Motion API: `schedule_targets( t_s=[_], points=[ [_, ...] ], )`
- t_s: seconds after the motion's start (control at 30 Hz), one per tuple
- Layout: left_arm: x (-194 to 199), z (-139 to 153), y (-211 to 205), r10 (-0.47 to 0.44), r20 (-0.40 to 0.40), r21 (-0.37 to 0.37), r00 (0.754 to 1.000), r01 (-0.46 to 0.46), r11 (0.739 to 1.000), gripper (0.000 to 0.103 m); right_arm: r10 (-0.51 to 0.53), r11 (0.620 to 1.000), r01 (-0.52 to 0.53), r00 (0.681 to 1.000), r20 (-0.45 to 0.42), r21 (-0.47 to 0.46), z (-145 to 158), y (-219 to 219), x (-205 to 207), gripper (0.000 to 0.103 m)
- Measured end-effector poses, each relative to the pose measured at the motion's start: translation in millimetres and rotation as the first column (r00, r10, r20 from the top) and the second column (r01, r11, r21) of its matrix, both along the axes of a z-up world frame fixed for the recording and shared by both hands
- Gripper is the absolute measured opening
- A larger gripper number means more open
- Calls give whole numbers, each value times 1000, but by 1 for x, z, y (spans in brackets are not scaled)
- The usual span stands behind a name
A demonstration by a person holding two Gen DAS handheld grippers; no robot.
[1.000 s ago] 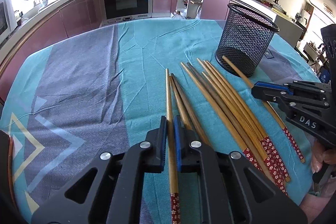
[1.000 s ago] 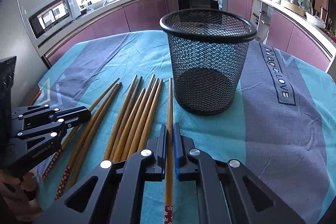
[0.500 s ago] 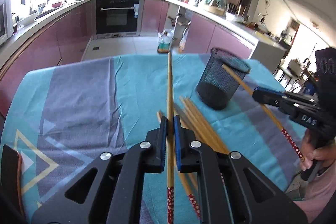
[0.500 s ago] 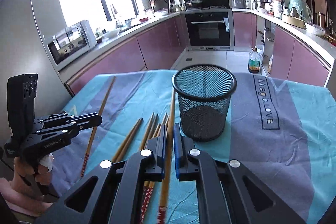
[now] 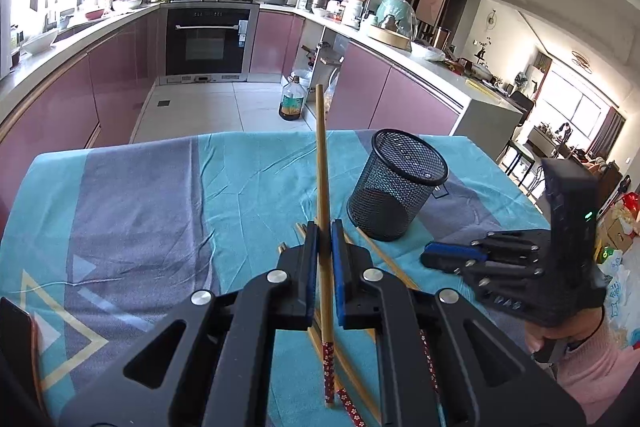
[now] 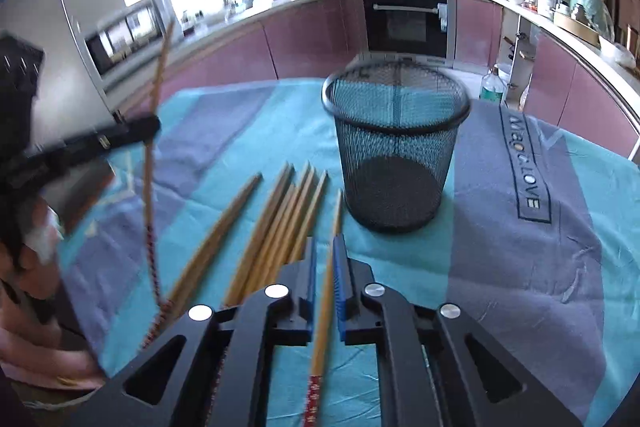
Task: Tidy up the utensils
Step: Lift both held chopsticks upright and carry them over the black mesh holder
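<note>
My left gripper [image 5: 325, 239] is shut on a wooden chopstick [image 5: 322, 187] with a red flowered end, held above the table and pointing forward. A black mesh cup [image 5: 396, 183] stands empty to its right. My right gripper [image 6: 325, 259] has its jaws slightly apart around a chopstick [image 6: 328, 291] that lies on the cloth; the grip looks released. The cup [image 6: 394, 143] stands just ahead of it. Several more chopsticks [image 6: 272, 227] lie in a row to the left of the right gripper. The left gripper with its chopstick [image 6: 154, 131] shows blurred at the left.
The table is covered by a teal and grey cloth [image 5: 160, 211]. A dark phone-like object [image 5: 16, 339] lies at the left table edge. Kitchen cabinets and an oven [image 5: 210, 39] stand beyond the table. The right gripper [image 5: 508, 267] shows at the right of the left wrist view.
My left gripper has lifted higher with its chopstick. My right gripper has come down toward the table, its jaws have parted, and its chopstick now lies on the cloth by the cup.
</note>
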State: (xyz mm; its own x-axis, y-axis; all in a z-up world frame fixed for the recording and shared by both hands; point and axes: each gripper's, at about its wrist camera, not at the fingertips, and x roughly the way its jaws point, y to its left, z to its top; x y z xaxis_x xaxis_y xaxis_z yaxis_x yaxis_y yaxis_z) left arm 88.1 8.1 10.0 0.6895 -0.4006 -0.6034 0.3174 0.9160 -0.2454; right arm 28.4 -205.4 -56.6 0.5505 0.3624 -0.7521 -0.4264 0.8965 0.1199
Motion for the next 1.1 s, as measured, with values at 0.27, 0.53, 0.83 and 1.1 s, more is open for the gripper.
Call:
schedule_targets(
  t_s=[0.27,0.53,0.83,1.1],
  points=[
    [1,-5,2,2,-10,1,1000,-2,1000,8,-1,993,-4,999,-39,-116,-30,14,13,20],
    [3,-5,4,-4,-3,-11,1000,4,1000,8,41,998,-41,999,-18,-36,-12,7,4,5],
    [8,28,-5,-63,59,-56,996,66,996,8,17,986,-44,986,166,161,65,-24,-17,5],
    [15,70,-23,-101,150,-91,984,115,989,8,-44,965,-33,958,284,261,116,-51,-6,5]
  ],
)
